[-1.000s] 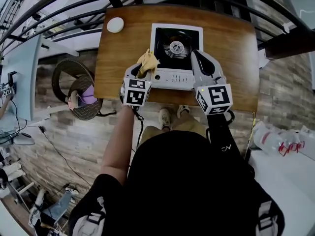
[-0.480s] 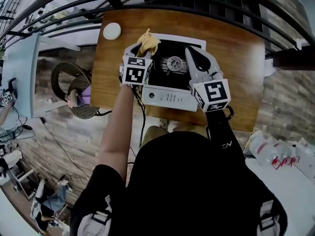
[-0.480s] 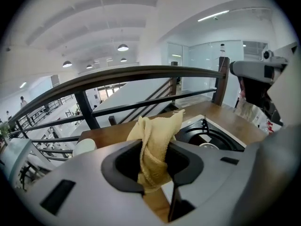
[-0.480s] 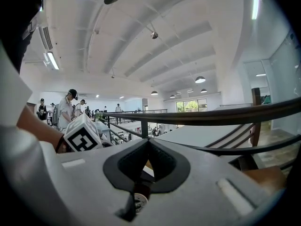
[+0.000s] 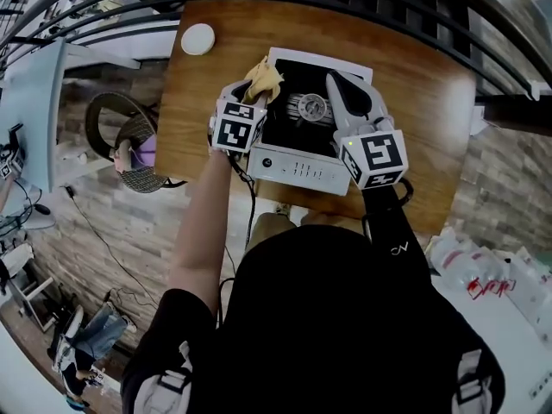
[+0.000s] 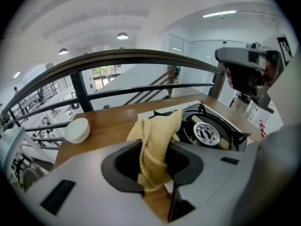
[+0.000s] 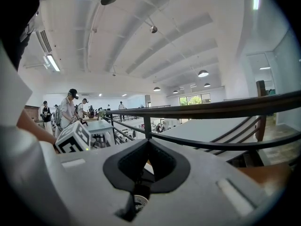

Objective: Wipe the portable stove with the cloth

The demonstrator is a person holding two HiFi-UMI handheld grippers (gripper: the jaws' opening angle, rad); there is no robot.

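The portable stove [image 5: 304, 158] is white with a black top and a round burner [image 5: 311, 107]; it stands mid-table on the wooden table [image 5: 414, 102]. A yellow cloth [image 5: 263, 78] is pinched in my left gripper [image 5: 259, 90], which is shut on it at the stove's far-left corner. From the left gripper view the cloth [image 6: 157, 140] stands up between the jaws of that left gripper [image 6: 155, 163], with the burner [image 6: 206, 133] to its right. My right gripper [image 5: 335, 81] hovers over the stove's right side, jaws shut with nothing in them; this right gripper [image 7: 146, 147] has the burner [image 7: 139, 199] just below it.
A white bowl [image 5: 197, 39] sits at the table's far-left corner, also the bowl [image 6: 77, 130] left of the cloth. A dark metal railing [image 6: 141, 58] runs just beyond the table. A wicker stool [image 5: 129, 149] stands on the floor to the left. People [image 7: 70, 109] work far off.
My left gripper carried the cloth from the stove's front-left corner to its far-left corner. The right gripper moved farther out over the stove top.
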